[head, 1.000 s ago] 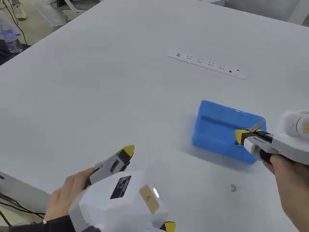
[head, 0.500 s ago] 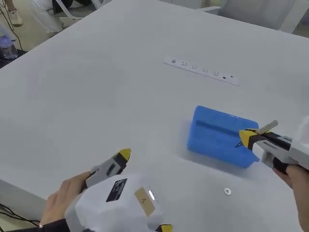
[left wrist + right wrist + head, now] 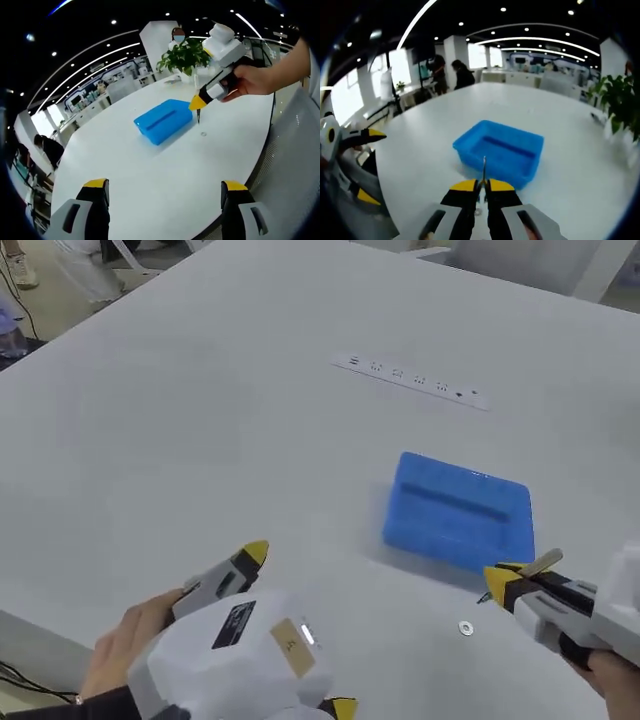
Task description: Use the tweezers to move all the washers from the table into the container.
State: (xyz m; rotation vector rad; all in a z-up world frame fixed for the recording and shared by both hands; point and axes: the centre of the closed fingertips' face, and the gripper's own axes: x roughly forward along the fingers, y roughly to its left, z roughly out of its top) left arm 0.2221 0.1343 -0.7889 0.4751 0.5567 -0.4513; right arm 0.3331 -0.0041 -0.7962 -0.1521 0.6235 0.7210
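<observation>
step in hand: approach to a pick. the right gripper has its fingers clenched on the tweezers, which project forward from between the yellow tips and point down at the surface. one washer lies flat on the surface, near the front wall of the blue container but apart from it. in the left gripper view the tweezer tip hangs just above and beside the washer, on the container side; no contact is evident. whether the tweezer tips are parted or pressed together is too small to tell, and nothing can be seen held in them

the left gripper is held low at the near side of the surface, well apart from the work, fingers released and wide with nothing between them. a socket strip is set in the surface beyond the container

next move, as judged: lower the tip to the washer, set the tines across its edge, and increase the squeeze until they close on it. the washer is thin and lies flat on a smooth surface, so a shallow angle and a light, centred pinch are called for; a skewed pinch is likely to flick it away. then lift it and carry it over the container wall
</observation>
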